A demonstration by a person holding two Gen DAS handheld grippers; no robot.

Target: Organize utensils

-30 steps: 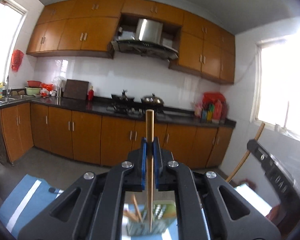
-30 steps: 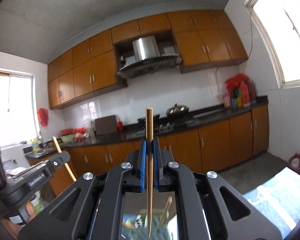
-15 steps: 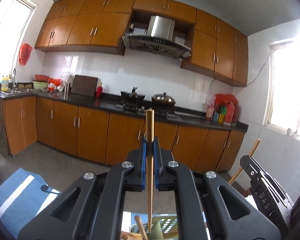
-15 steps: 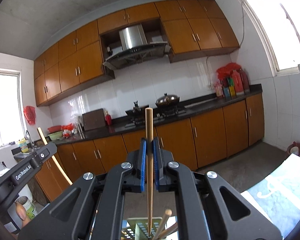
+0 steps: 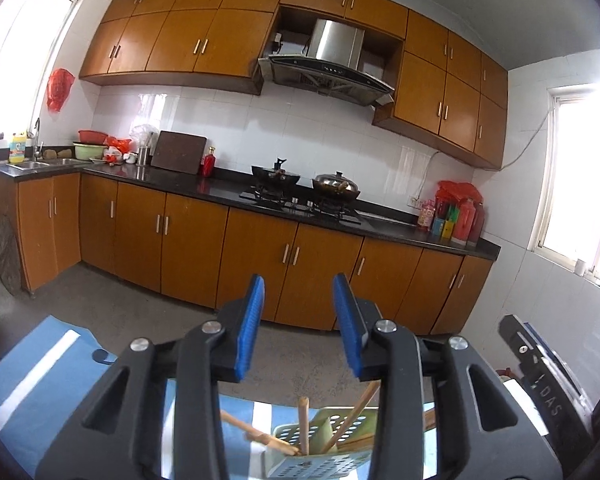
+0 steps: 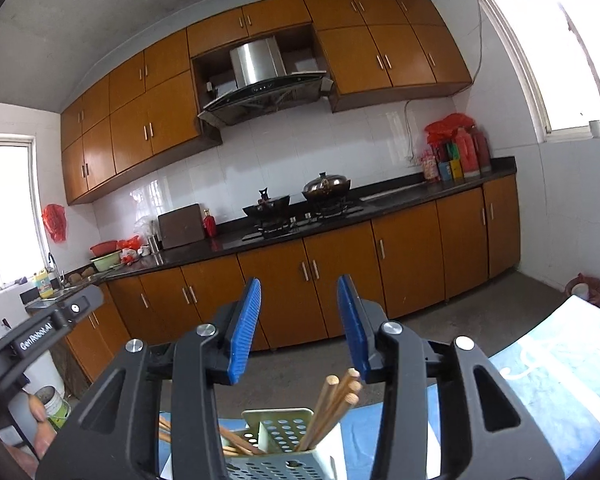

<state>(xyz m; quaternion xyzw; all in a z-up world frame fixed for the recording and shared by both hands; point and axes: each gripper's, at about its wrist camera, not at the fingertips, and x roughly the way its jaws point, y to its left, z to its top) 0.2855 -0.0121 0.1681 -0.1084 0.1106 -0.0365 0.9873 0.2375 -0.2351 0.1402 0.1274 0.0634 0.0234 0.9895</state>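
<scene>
A pale green perforated utensil holder stands on a blue cloth just below both grippers. Several wooden chopsticks lean inside it. My left gripper hangs above the holder, its blue-padded jaws opening with nothing between them. My right gripper is also above the holder, jaws opening and empty; the chopstick tops rise just under its right pad. The other gripper's black body shows at the right edge of the left wrist view and at the left edge of the right wrist view.
A blue cloth covers the table under the holder. Beyond lie a grey floor and a long run of wooden cabinets with a dark counter, a stove with two pots and a sink. A person's fingers hold the left gripper.
Both grippers let go of their single chopsticks, which now stand in the holder. Both sets of jaws have parted, and both hands have sunk closer to the holder.
</scene>
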